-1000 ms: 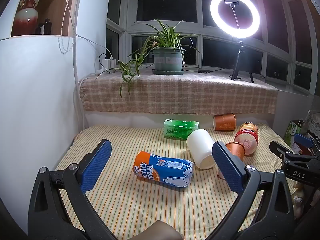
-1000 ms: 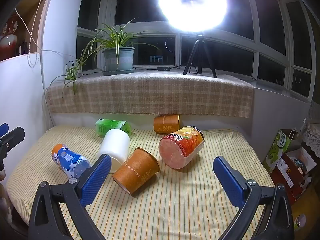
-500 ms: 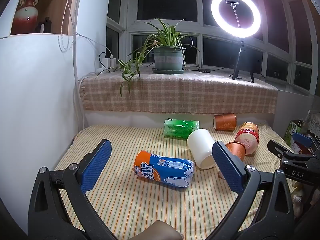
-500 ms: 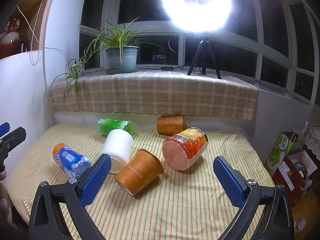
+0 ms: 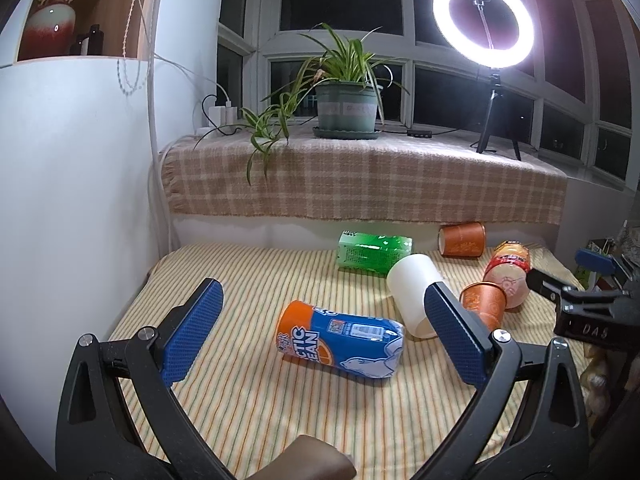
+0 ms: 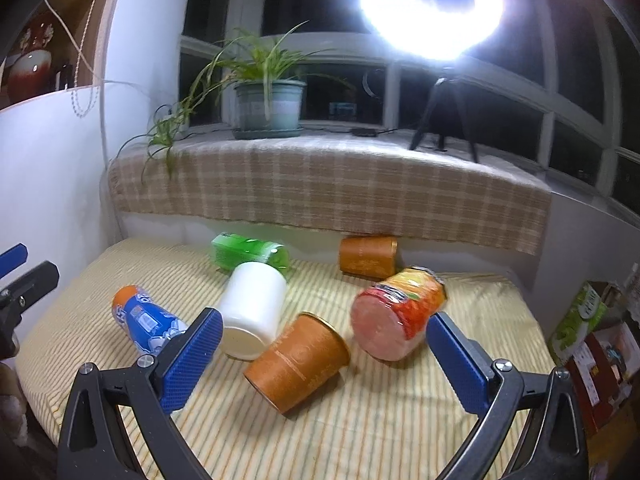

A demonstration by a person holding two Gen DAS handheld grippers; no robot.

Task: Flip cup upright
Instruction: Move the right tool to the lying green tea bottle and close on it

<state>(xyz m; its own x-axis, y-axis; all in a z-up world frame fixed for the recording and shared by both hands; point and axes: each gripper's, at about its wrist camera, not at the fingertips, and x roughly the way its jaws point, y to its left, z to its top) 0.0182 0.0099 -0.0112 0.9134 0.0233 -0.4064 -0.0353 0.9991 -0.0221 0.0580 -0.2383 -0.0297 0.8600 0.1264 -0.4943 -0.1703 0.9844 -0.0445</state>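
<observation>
Several cups lie on their sides on the striped cloth. A brown paper cup [image 6: 298,362] lies nearest my right gripper [image 6: 324,356], which is open and empty just above and in front of it. A white cup [image 6: 252,314] lies to its left and a red-and-yellow noodle cup [image 6: 396,316] to its right. A second brown cup [image 6: 368,257] lies at the back. My left gripper [image 5: 324,336] is open and empty, hovering before a blue-and-orange cup [image 5: 340,338]. The white cup [image 5: 412,288] and brown cup [image 5: 482,305] also show there.
A green cup [image 5: 374,251] lies at the back by the ledge. A checked cloth [image 5: 360,180] covers the ledge, with a potted plant [image 5: 346,104] and ring light [image 5: 484,20]. A white wall [image 5: 72,200] is left. Boxes [image 6: 588,320] stand off the right edge.
My right gripper has moved forward and down toward the brown paper cup, which looks larger now. My left gripper has barely moved. Both stay open.
</observation>
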